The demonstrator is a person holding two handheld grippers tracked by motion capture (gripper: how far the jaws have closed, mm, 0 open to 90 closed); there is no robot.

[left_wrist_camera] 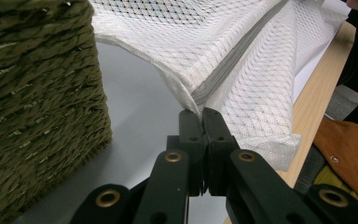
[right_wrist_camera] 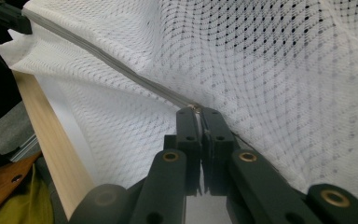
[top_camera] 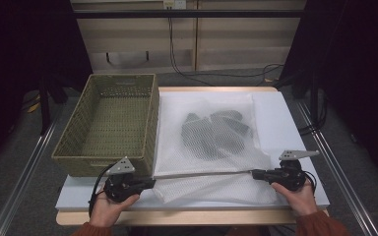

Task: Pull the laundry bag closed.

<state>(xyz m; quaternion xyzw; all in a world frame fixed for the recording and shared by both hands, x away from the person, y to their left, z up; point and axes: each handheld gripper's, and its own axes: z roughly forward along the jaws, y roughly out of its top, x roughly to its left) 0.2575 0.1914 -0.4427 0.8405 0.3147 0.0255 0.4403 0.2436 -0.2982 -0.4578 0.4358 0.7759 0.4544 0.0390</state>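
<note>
A white mesh bag (top_camera: 211, 162) lies on the white tabletop with dark clothing (top_camera: 215, 133) inside it. Its grey zipper (top_camera: 202, 173) runs taut along the near side between my two grippers. My left gripper (top_camera: 152, 183) is shut on the bag's left zipper end (left_wrist_camera: 196, 95), close to the basket's corner. My right gripper (top_camera: 254, 173) is shut on the zipper (right_wrist_camera: 107, 56) at its right end, where a small metal pull (right_wrist_camera: 195, 107) shows at the jaw tips. In the gripper views the left gripper (left_wrist_camera: 202, 114) and the right gripper (right_wrist_camera: 199, 112) both have their jaws pressed together on the fabric.
An empty green woven basket (top_camera: 103, 157) stands on the table's left half, its wall (left_wrist_camera: 37, 107) close beside my left gripper. The wooden front edge (top_camera: 177, 217) runs just below my hands. Cabinets and cables stand behind the table.
</note>
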